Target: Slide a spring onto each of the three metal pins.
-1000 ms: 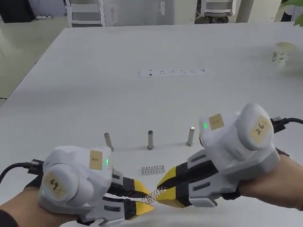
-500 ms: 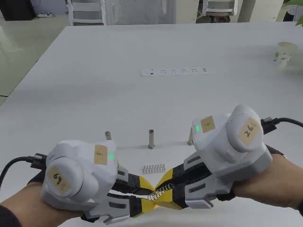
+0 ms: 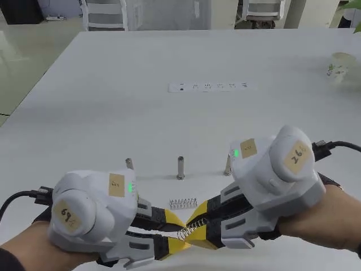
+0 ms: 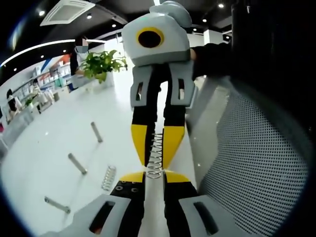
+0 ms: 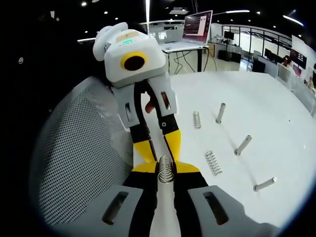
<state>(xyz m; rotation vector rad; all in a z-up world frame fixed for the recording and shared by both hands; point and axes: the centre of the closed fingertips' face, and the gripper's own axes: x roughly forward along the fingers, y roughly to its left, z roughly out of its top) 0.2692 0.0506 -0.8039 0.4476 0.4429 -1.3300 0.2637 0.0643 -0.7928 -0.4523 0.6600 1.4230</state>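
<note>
Three short metal pins stand upright in a row on the white table. They also show as pins in the right gripper view. At the table's near edge my left gripper and right gripper meet tip to tip, each shut on one end of a small spring. That held spring runs from my left jaws up between the right fingers. A loose spring lies just behind the tips. A second loose spring lies near the pins.
A white power strip lies across the middle of the table. A paper cup stands at the far right edge. A grey mesh chair back is close behind the grippers. Open tabletop stretches beyond the pins.
The two grippers have come closer together, so their yellow tips now cross and the held spring spans a shorter gap. Pins and the loose spring have not moved.
</note>
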